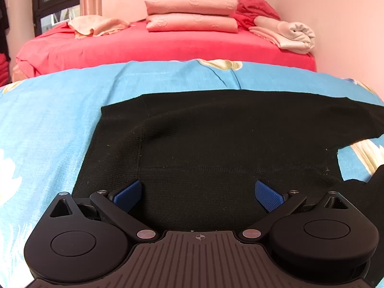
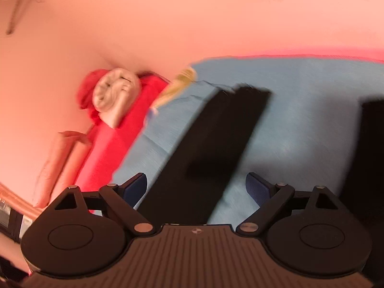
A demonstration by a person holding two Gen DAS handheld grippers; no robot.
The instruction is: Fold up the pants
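While the black pants (image 1: 216, 144) lay spread flat on the blue flowered sheet (image 1: 52, 124), the left gripper (image 1: 199, 195) hovered low over their near end with its blue-padded fingers (image 1: 268, 195) spread wide apart and nothing between them. Beyond the sheet sat a red-covered bed (image 1: 144, 45) carrying two stacked pink folded blankets (image 1: 192, 14), a crumpled cream cloth (image 1: 96, 25) to their left, and a rolled pale towel (image 1: 288, 33) against the pink wall (image 1: 336, 12) on the right. The right wrist view was tilted and blurred; the right gripper (image 2: 196, 187) also had its fingers (image 2: 134, 187) spread wide and held nothing, with one long black pant leg (image 2: 216, 144) running away from it across the blue sheet (image 2: 300, 132). A second dark strip of fabric showed at the right edge of that view, though whether it belonged to the same garment could not be told. The rolled towel (image 2: 115, 96) and the red bedding (image 2: 112, 144) appeared at the left.
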